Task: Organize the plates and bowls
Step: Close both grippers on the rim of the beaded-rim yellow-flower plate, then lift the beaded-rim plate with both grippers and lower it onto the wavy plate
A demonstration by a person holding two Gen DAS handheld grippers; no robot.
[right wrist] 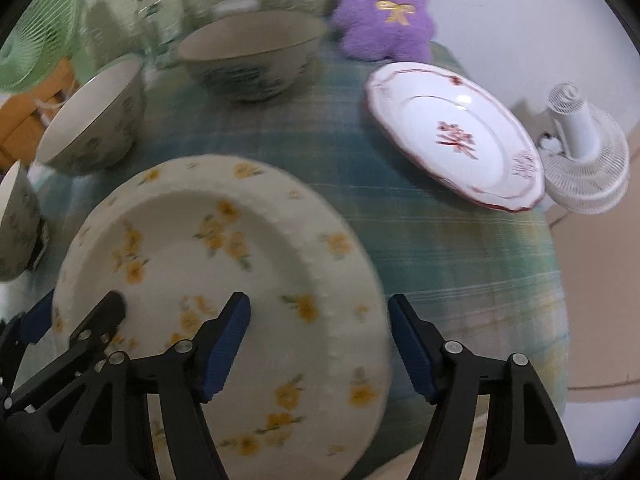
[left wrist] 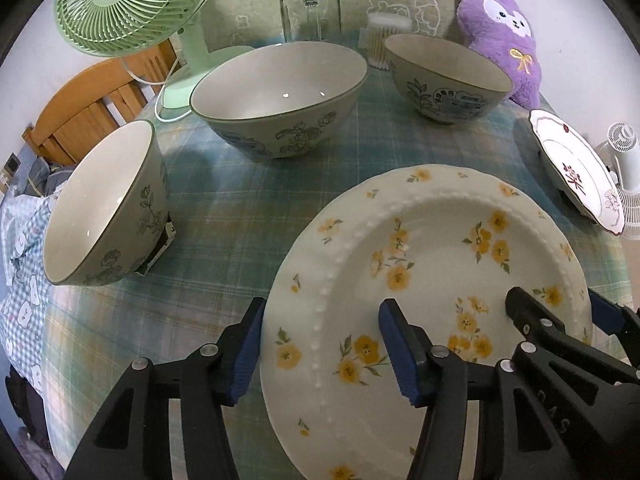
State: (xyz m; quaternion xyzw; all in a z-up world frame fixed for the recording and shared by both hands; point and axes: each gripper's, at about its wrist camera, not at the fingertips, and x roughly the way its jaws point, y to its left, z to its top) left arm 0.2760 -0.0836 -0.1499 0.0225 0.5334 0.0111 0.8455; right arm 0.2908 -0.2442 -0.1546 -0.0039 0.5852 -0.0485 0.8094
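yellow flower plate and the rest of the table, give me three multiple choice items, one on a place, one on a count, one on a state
1. Where is the red-trimmed plate?
A. inside a bowl
B. by the table's right edge near the white fan
C. under the jar

2. How many bowls show in the left wrist view?
A. one
B. three
C. five

3. How do both grippers stand at the yellow flower plate?
A. open, fingers straddling its rim
B. shut far away
C. holding a bowl

Key: 1 B, it lies beside the fan. 2 B, left bowl, large bowl, right bowl. 3 A, left gripper and right gripper each show a wide gap.
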